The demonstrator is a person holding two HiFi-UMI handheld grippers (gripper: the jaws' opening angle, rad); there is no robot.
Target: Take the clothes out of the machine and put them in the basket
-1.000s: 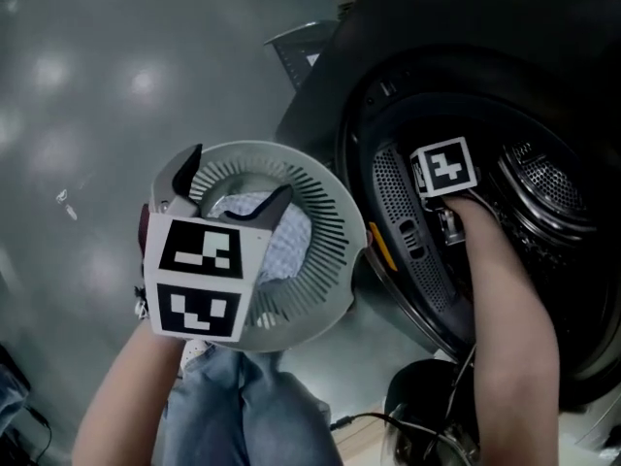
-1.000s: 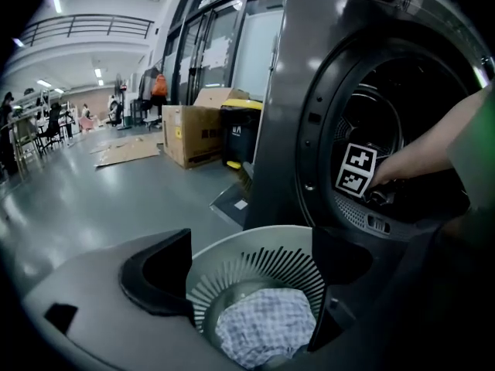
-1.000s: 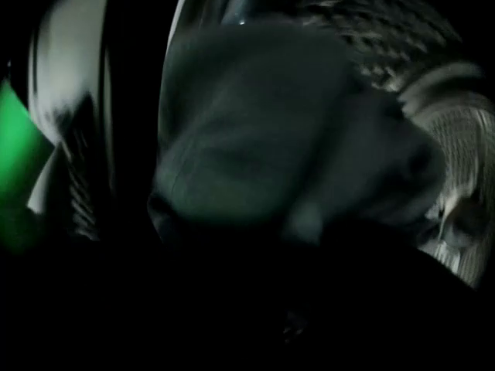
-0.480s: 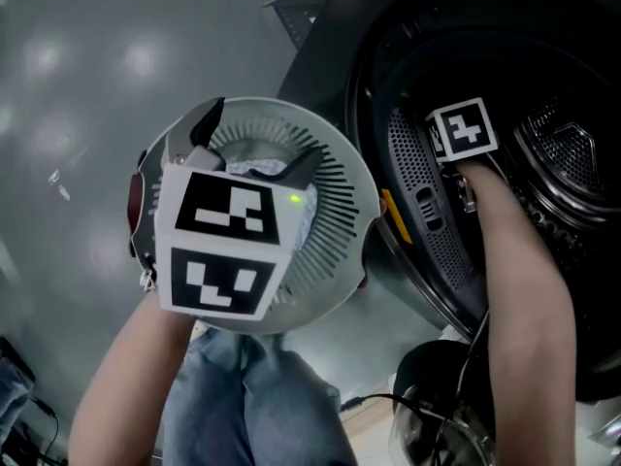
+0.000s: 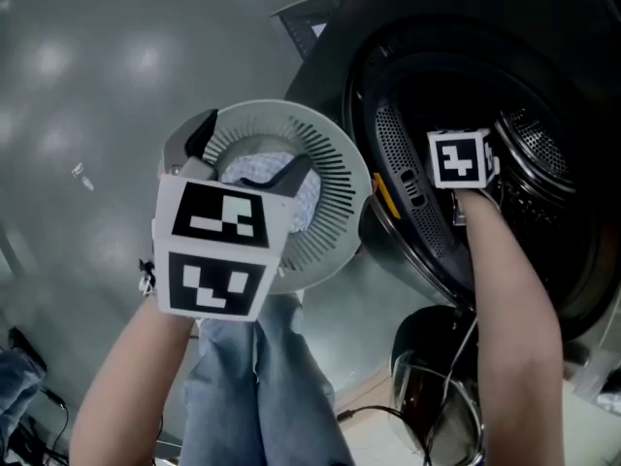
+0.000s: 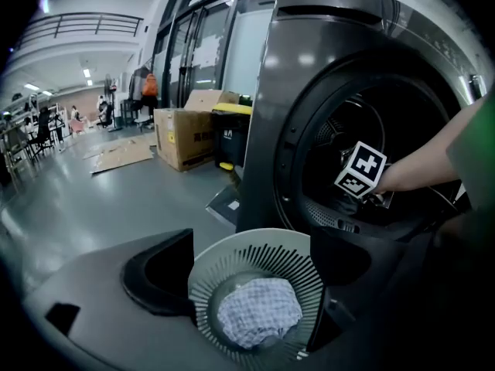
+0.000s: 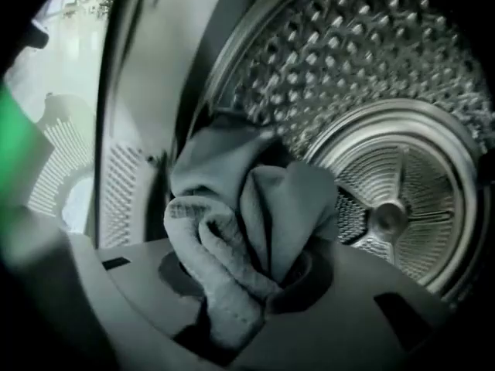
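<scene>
The step in hand is fetching a garment from the machine [image 5: 417, 8]. The right gripper [image 7: 244, 300] is reached in through the round door, and its jaws have just been closing. A bunched grey garment [image 7: 255, 207] is clamped between them, rising straight ahead of the gripper against the perforated drum [image 7: 371, 68]. The left gripper [image 5: 257, 149] hangs with its jaws spread wide and nothing pinched. The basket [image 5: 335, 202] sits below and just beyond its tips, apparently on the floor, so I judge this hand to be idle. The next move calls for drawing the right gripper back out through the door without snagging the cloth on the rim. It then swings across over the basket beside the left gripper and lets go there. Counted: two grippers, one machine, one basket, one checked cloth [image 6: 259, 321] already lying in the basket, and one grey garment held. Whether more clothes lie lower in the drum cannot be told.
</scene>
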